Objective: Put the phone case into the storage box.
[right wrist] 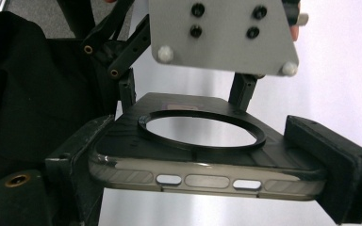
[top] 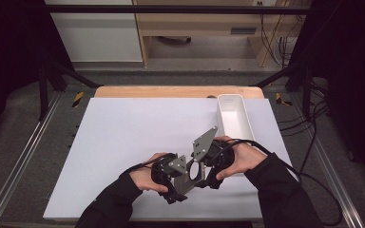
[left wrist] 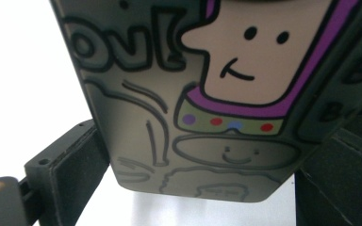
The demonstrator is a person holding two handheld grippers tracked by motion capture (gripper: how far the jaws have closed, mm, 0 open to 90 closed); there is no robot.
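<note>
A smoky translucent phone case (top: 186,184) hangs between both grippers above the near part of the table. My left gripper (top: 173,183) is shut across one end of it. Its view shows the case's printed side (left wrist: 217,117), a cartoon figure with purple outlines, pinched between the two black jaws of my left gripper (left wrist: 205,155). My right gripper (top: 204,173) is shut on the other end. There the case (right wrist: 202,176) lies flat between the jaws of the right gripper (right wrist: 207,160), with a black ring (right wrist: 202,145) on its upper face. The left gripper (right wrist: 185,94) grips the far end.
A white rectangular bin (top: 235,114) stands at the back right of the white mat (top: 123,142), close to the right hand. Beyond the mat runs the wooden table edge (top: 171,91), with metal frame rails at both sides. Cables trail off to the right.
</note>
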